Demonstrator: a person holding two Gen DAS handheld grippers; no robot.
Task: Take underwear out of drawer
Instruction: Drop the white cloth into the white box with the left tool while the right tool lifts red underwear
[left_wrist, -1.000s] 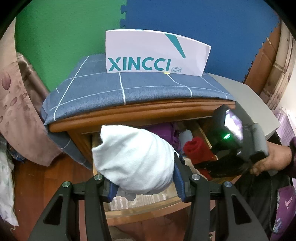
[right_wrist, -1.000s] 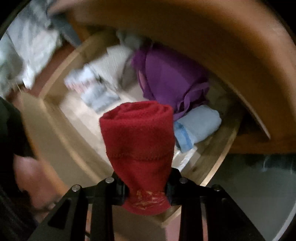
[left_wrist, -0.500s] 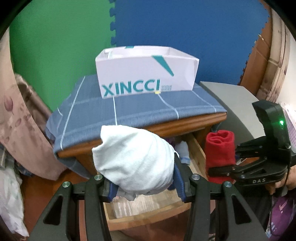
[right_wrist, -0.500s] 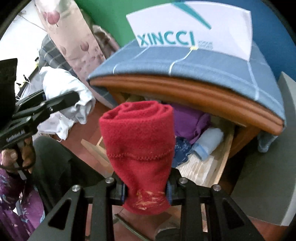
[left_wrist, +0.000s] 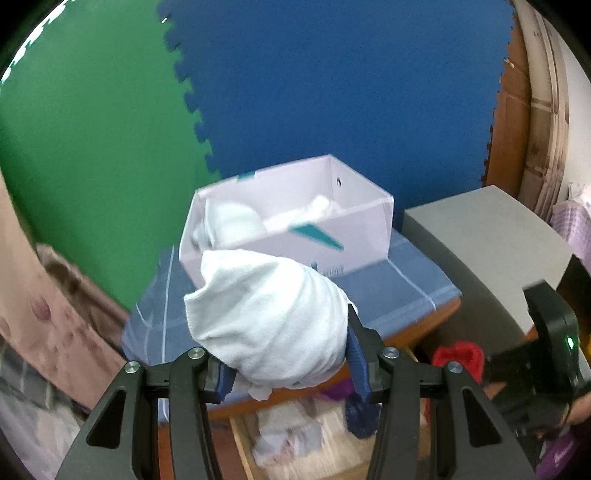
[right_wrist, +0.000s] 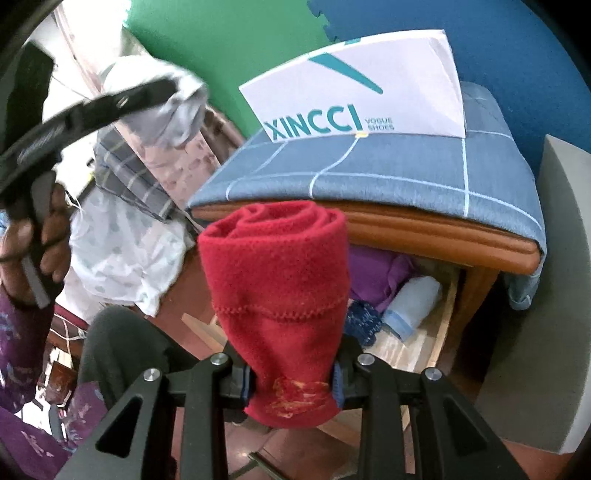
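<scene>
My left gripper is shut on a rolled white underwear and holds it high, just in front of the white XINCCI shoe box, which holds white cloth. My right gripper is shut on a rolled red underwear, held above the open wooden drawer. The drawer holds a purple garment, a light blue roll and a dark blue piece. The left gripper with its white roll shows at upper left in the right wrist view; the red roll shows low right in the left wrist view.
The box stands on a blue checked cloth over the wooden nightstand. A grey block stands to the right. Patterned curtains and clothes hang at the left. Green and blue foam mats cover the wall behind.
My left gripper rose with the white roll until the box's inside came into view. My right gripper lifted the red roll out of the drawer and drew back from it.
</scene>
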